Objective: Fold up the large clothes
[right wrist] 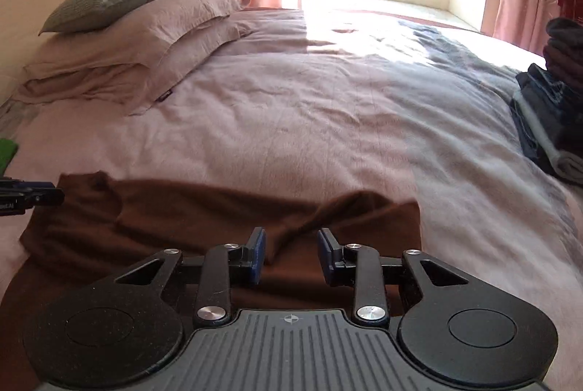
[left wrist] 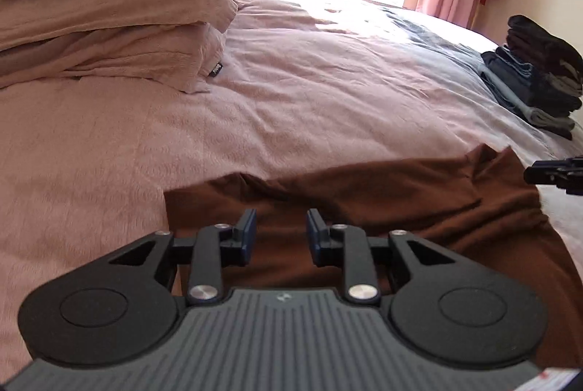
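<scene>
Left wrist view: the left gripper (left wrist: 280, 234) sits at 6 o'clock, jaws parted with a narrow gap and nothing between them; directly beyond the fingertips, toward 12 o'clock, a brown garment (left wrist: 382, 205) lies flat on the pink bedspread (left wrist: 255, 92); its long axis runs across the view from 9 to 3 o'clock, and it spreads farther toward 3 than toward 9; at 3 o'clock the tip of the right gripper (left wrist: 557, 174) pokes in, just beside the garment's raised edge; a stack of folded dark clothes (left wrist: 539, 81) sits at 2 o'clock, well apart.

Right wrist view: the right gripper (right wrist: 291, 256) is likewise parted and empty; the brown garment (right wrist: 204, 212) lies ahead at 12 o'clock and stretches mostly toward 9; the left gripper (right wrist: 29, 196) shows at 9 o'clock by the far corner; both grippers look about equally near, one toward each end, which suits a two-handed fold along the length.
</scene>
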`<state>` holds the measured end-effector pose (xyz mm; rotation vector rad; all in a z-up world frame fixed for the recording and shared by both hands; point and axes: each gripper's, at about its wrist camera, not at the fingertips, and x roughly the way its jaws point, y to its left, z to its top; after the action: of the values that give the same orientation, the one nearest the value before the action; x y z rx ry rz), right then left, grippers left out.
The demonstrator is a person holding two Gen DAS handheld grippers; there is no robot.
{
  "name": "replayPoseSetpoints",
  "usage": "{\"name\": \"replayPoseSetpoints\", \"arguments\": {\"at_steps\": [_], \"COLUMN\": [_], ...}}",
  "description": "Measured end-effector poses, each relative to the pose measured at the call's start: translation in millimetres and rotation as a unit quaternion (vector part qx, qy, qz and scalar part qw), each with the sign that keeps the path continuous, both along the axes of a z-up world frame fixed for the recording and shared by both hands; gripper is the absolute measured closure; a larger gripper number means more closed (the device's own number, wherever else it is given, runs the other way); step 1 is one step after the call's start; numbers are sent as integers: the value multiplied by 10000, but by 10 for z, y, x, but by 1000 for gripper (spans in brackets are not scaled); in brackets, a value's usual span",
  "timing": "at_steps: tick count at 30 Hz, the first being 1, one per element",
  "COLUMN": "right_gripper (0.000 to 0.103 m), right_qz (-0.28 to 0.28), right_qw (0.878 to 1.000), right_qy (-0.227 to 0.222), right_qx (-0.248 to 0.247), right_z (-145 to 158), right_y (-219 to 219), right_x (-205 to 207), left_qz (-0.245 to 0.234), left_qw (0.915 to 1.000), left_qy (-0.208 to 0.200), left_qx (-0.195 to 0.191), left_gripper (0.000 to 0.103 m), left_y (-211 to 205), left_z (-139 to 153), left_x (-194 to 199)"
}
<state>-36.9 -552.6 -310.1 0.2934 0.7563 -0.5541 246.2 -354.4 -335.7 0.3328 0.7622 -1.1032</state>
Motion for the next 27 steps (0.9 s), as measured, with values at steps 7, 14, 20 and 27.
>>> {"name": "replayPoseSetpoints", "arguments": {"at_steps": [7, 14, 20, 27], "right_gripper": [74, 74, 74, 52], "right_qz": [107, 359, 141, -344], "right_qw": [9908, 9772, 9745, 9543], "right_qy": [1237, 1874, 1302, 45], "right_qx": [533, 932, 1820, 2969], "right_z": [-390, -413, -151, -301], "right_y": [1228, 1999, 1846, 1101], "right_x": [-1104, -2323, -2841, -3032], "left_qz": [-292, -191, 205, 756], "left_qw": [9928, 9828, 9805, 9767], "left_qy": [551, 414, 817, 1585], "left_qx": [1021, 1790, 1775, 1231], "left_gripper": [80, 79, 69, 57], "left_y": [1095, 2306, 2745, 2909], "left_z": [-182, -139, 256, 148], "left_x": [-1232, -2065, -2097, -1533]}}
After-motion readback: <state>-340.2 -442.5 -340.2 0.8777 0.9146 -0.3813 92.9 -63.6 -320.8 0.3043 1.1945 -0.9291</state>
